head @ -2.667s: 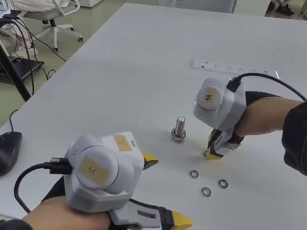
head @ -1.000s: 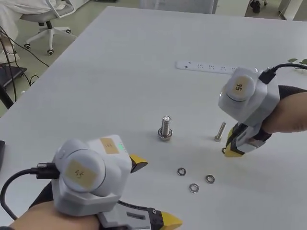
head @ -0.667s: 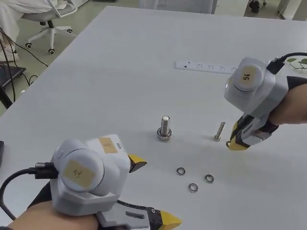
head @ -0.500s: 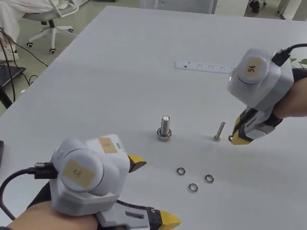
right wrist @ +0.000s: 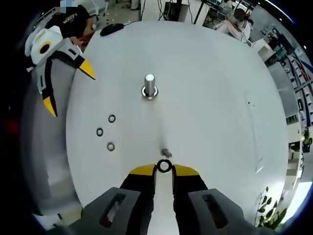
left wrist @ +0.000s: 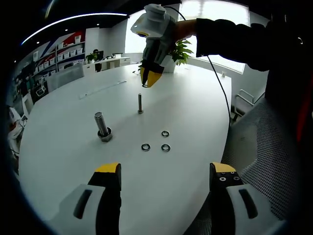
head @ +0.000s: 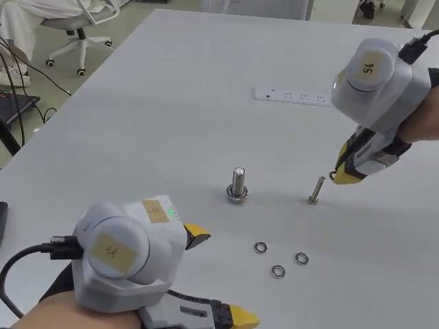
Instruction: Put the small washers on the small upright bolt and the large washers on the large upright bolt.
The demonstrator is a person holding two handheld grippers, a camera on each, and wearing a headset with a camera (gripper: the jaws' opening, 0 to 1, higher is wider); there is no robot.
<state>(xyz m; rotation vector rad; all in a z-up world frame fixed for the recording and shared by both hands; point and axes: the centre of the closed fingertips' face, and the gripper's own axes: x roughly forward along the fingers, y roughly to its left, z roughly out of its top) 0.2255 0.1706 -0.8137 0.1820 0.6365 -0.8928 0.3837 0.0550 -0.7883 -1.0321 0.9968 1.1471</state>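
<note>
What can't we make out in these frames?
- Washer in the right tool: in the head view, hidden by the yellow tips.
- Large bolt base: bolt head or stacked washers, too small in all views.
- Left tool: lower jaw partly cut by the head view's bottom edge.

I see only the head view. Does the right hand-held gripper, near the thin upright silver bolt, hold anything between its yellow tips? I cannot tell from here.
Observer: Yes. In the right gripper view, the right hand-held gripper pinches a small silver metal washer between its tips.
Operator: Is it already on the thin upright silver metal bolt?
Observer: No. The left gripper view shows the yellow tips above the bolt's top, with a gap between them.
Operator: And the left hand-held gripper?
Observer: Its own view shows the jaws wide open, with nothing between them.
</note>
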